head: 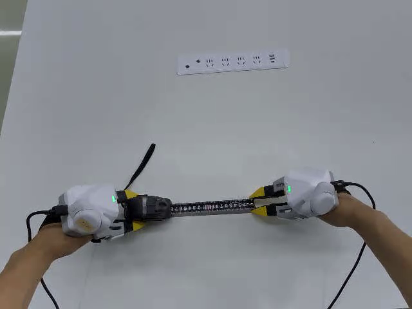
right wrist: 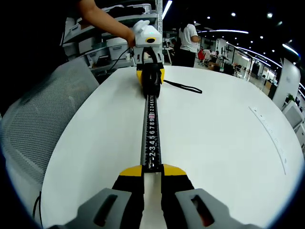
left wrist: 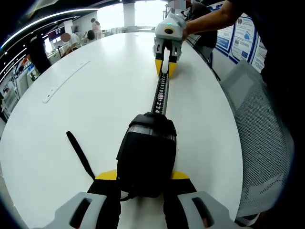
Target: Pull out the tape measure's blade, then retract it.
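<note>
Left claw [head: 133, 209] clamps tape measure [head: 152, 207] | right claw [head: 259, 202], blade [head: 212, 206] — power strip [head: 233, 62] beyond

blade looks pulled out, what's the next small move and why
Probably ease the right gripper toward the tape measure case, letting the blade feed back in. The blade already spans straight between the grippers, its tip pinched by the right gripper, while the left gripper clamps the tape measure case.
</note>
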The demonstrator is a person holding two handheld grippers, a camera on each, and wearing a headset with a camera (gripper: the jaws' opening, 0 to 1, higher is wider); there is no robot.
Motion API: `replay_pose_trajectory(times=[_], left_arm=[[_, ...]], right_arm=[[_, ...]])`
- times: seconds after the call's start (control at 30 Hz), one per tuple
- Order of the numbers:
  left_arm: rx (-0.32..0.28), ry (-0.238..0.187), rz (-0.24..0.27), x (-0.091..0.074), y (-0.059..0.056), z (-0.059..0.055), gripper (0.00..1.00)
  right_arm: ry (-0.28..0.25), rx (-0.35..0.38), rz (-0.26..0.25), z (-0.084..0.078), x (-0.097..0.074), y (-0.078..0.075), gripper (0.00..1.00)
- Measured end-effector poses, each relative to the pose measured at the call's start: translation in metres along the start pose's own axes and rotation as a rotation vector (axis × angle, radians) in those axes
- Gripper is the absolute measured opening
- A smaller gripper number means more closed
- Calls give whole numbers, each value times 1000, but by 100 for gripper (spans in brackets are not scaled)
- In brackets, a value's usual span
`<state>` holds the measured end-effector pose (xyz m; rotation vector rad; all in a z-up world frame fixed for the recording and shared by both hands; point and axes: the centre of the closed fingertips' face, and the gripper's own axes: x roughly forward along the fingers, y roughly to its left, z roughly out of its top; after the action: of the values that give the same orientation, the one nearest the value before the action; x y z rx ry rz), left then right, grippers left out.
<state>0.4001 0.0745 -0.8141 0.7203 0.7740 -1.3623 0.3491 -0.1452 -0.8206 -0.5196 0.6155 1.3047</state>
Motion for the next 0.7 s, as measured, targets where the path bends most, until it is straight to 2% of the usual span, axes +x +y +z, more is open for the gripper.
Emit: replay_pose_trajectory(times=[0.7], left_arm=[[1, 9, -1, 0, -1, 1, 31]], right_arm=[[15, 9, -4, -15, -15, 2, 10]])
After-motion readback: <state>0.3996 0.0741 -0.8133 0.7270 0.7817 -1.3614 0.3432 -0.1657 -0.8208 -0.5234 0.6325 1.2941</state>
